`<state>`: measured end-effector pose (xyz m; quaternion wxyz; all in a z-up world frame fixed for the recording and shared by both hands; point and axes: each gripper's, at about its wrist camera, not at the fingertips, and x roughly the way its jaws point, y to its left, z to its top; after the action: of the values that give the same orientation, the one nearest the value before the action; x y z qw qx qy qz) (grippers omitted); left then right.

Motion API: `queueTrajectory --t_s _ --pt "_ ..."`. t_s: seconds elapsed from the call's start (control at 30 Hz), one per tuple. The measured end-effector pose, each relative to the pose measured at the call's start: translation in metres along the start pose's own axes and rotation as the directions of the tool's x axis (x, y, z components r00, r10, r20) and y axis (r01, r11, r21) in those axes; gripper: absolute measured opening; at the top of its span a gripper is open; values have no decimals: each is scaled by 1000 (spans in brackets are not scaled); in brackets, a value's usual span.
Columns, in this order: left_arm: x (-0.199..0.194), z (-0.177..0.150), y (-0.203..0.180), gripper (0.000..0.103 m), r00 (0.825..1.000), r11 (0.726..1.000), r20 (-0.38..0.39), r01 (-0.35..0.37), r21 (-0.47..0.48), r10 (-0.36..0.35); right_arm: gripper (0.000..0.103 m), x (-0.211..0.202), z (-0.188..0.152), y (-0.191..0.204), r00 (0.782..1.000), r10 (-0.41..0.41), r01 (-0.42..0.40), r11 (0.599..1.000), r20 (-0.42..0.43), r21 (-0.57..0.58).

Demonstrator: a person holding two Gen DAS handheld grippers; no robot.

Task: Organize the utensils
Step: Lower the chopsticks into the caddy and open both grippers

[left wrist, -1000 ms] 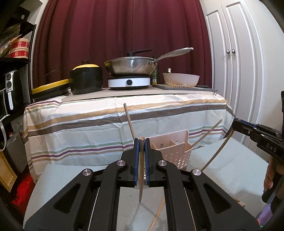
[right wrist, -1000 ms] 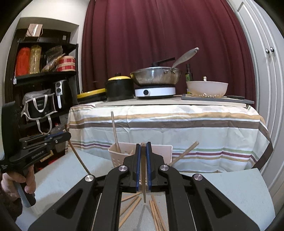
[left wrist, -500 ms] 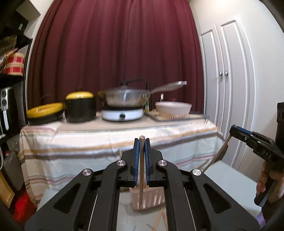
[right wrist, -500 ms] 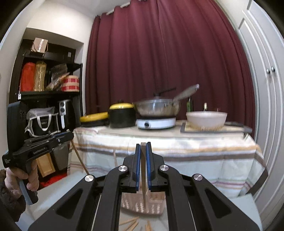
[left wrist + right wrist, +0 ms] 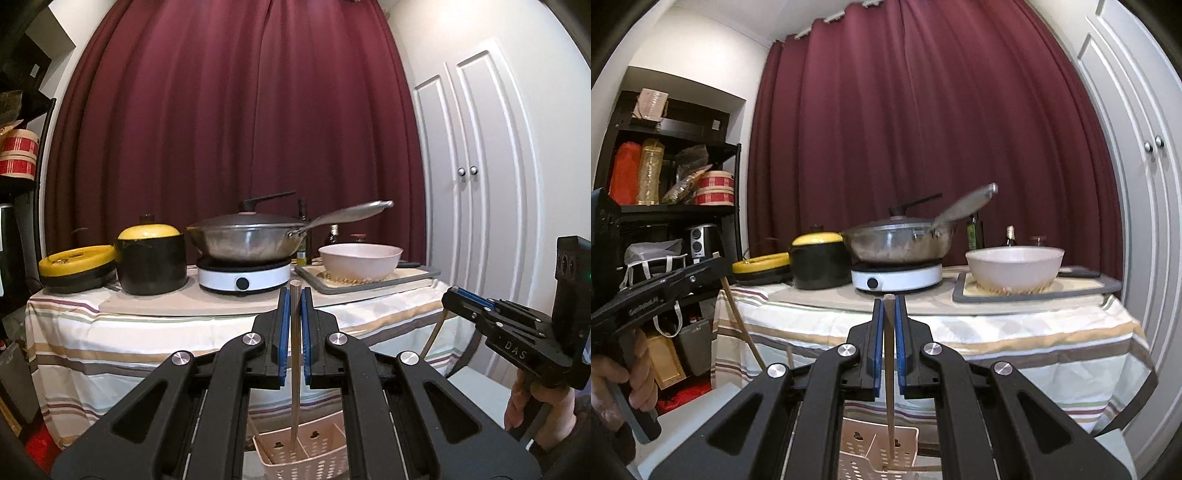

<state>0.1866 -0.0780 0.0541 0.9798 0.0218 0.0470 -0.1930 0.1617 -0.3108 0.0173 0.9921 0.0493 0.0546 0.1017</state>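
- Hovering over the pink caddy [image 5: 306,448], both hands are mid-drop: the step is slotting chopsticks into its compartments.
- Left tongs [image 5: 294,295] clenched on one chopstick [image 5: 293,369], tip dipping into the caddy.
- Right tongs [image 5: 888,302] clenched on a second chopstick [image 5: 889,387]; next, release cleanly.
- Count: two tongs, two held chopsticks, one more already in the caddy.

My cameras see soft, even indoor light; fisheye bends the edges, corners go black, focus stays sharp.
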Motion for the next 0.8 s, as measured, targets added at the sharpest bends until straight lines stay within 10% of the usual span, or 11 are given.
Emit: queueTrajectory --t_s 0.47,0.63,0.8 --pt "62 -69 15 7 989 998 -147 -10 -61 1 8 55 -61 -10 985 0 6 999 -173 36" --pt "58 -83 16 49 986 997 -168 -31 -76 18 43 49 -63 -8 986 -22 26 999 -164 19" --pt "44 -88 17 56 982 996 -183 -52 -75 38 55 33 -53 -1 991 -49 46 998 -128 -32"
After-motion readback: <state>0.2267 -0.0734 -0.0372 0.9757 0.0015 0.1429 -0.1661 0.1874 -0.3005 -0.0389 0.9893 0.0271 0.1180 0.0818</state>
